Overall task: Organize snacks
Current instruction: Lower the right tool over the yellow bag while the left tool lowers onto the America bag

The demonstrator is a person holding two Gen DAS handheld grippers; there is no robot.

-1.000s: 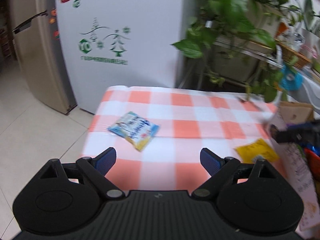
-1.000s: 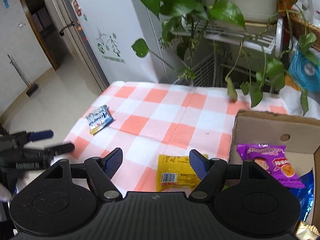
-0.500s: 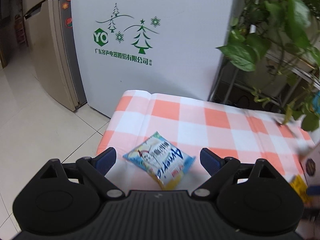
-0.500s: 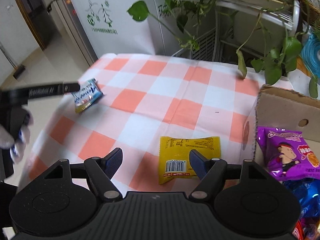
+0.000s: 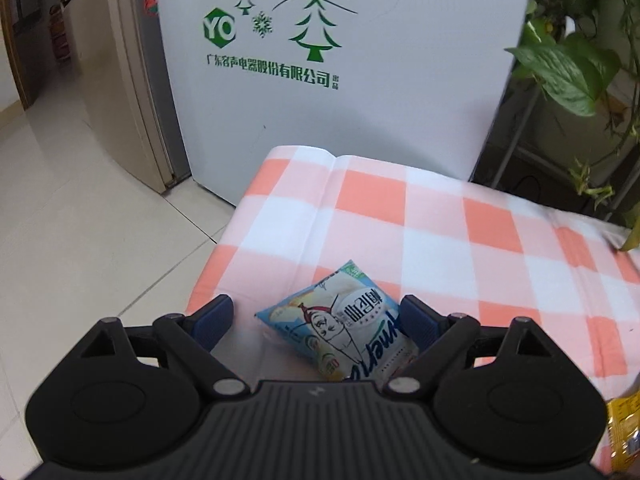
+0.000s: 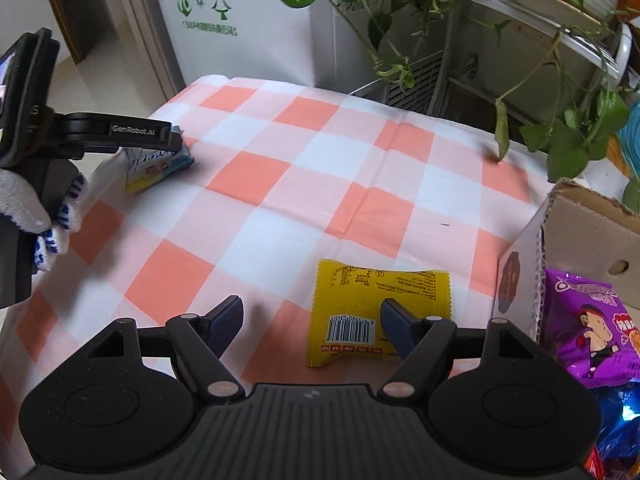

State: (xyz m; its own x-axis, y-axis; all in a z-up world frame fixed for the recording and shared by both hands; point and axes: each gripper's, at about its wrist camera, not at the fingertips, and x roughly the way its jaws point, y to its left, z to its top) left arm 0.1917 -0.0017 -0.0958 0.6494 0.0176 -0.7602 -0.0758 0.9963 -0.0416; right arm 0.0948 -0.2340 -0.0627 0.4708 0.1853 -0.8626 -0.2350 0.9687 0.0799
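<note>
Ahead of both tongs stands a white fridge (image 5: 340,80), with a leafy plant (image 6: 560,128) on a rack to its right. Below them lies the checked cloth (image 6: 304,184) over the table. A cardboard box (image 6: 592,232) sits just right of the right tongs, with a purple pack (image 6: 588,332) inside it.

The left tongs (image 5: 316,320) tilt down near the cloth's left edge, gripped by a gloved hand (image 6: 36,208). Their jaws stand wide, pads not pressing, and the blue pack (image 5: 344,332) lies between them, close to the right pad.

The right tongs (image 6: 312,324) point steeply down and their jaws are opening. The yellow pack (image 6: 360,304) lies flat on the cloth, barcode up, its right half under the right finger (image 6: 396,328), its left half in the gap.

Nothing blocks either pack.
</note>
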